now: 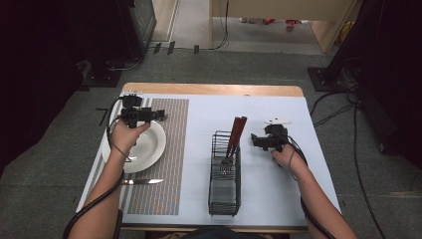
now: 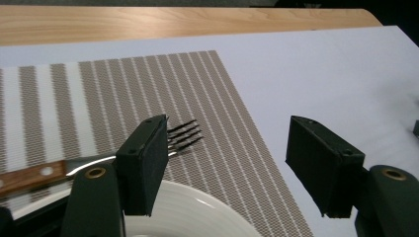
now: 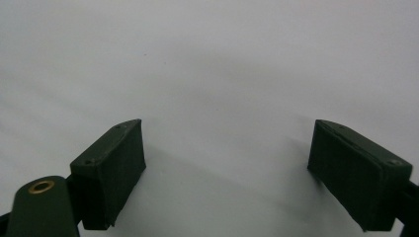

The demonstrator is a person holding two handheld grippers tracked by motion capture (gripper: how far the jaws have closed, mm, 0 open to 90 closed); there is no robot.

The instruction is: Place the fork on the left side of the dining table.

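High view: fixed above person's side, faces forward and down, takes in whole counter (image 1: 278, 107). Left gripper view: low, close over striped placemat (image 2: 148, 94) and plate (image 2: 197, 215) rim, both shared with high view. Right gripper view: close above bare white sheet (image 3: 207, 74).

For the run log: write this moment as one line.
left gripper: open, above plate | fork: on placemat beside plate | right gripper: open, nothing between jaws

A black wire caddy (image 1: 224, 185) stands on the white-covered tabletop (image 1: 288, 194), holding wooden-handled cutlery (image 1: 237, 130). A knife (image 1: 142, 181) lies on the striped placemat (image 1: 169, 149), just beside the near rim of a white plate (image 1: 152, 149).
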